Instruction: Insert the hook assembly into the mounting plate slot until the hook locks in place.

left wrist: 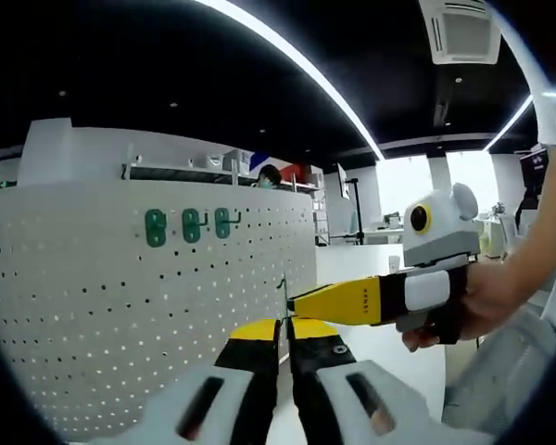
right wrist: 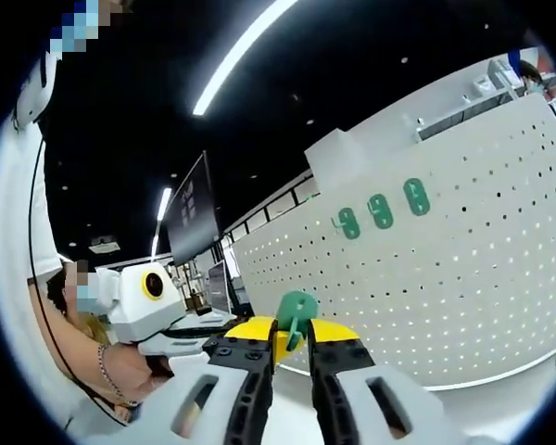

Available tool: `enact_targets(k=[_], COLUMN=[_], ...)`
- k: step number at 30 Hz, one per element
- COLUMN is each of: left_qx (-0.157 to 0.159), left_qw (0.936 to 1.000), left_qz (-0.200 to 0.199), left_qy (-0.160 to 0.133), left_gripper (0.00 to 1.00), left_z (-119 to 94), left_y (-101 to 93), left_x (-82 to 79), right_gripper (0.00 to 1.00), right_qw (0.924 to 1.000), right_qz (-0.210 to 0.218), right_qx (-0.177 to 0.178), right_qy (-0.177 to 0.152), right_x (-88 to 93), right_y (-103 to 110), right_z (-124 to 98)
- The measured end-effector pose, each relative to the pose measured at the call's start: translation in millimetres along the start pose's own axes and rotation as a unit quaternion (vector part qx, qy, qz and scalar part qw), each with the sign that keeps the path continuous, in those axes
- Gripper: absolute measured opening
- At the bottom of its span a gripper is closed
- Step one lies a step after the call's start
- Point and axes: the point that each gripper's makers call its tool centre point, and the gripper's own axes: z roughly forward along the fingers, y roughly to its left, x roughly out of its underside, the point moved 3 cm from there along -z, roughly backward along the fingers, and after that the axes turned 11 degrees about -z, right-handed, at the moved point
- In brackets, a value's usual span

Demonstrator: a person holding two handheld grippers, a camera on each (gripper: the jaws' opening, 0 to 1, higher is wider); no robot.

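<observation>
Right gripper (right wrist: 290,345) clamps a green hook (right wrist: 296,311) clear of the pegboard (right wrist: 463,278); insertion remains; left gripper (left wrist: 284,336) closed, empty.

The ceiling (left wrist: 167,65) is dark, with long bright light strips (left wrist: 296,65) running across it and a square air vent (left wrist: 459,32) set into it. Far off, big bright windows (left wrist: 426,181) let in daylight behind some desks (left wrist: 375,236). A big dark screen (right wrist: 190,218) stands on the other side of the room, and a shelf (left wrist: 213,169) with small things sits higher up.
</observation>
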Motion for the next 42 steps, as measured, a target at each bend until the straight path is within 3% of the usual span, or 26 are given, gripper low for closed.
enact_targets(k=[7, 20, 38, 42], left_qx=[-0.001, -0.005, 0.003, 0.009], left_qw=[1.0, 0.9999, 1.0, 0.9998], left_qz=[-0.006, -0.009, -0.004, -0.012], left_qy=[-0.005, -0.003, 0.0, 0.012], left_gripper=[0.03, 0.03, 0.04, 0.09], left_z=[-0.6, -0.5, 0.0, 1.2], left_y=[-0.7, -0.8, -2.2, -1.2], left_x=[-0.3, 0.7, 1.3, 5.3], right_gripper=[0.03, 0.01, 0.0, 0.0], right_qw=[0.9999, 0.9999, 0.9997, 0.9997], right_qz=[-0.01, -0.011, 0.026, 0.024], right_qx=[0.003, 0.006, 0.005, 0.006], right_qy=[0.001, 0.001, 0.002, 0.001], right_x=[-1.3, -2.1, -2.1, -4.4], right_y=[-0.2, 1.3, -0.1, -0.3], right_z=[0.8, 2.3, -0.4, -0.4])
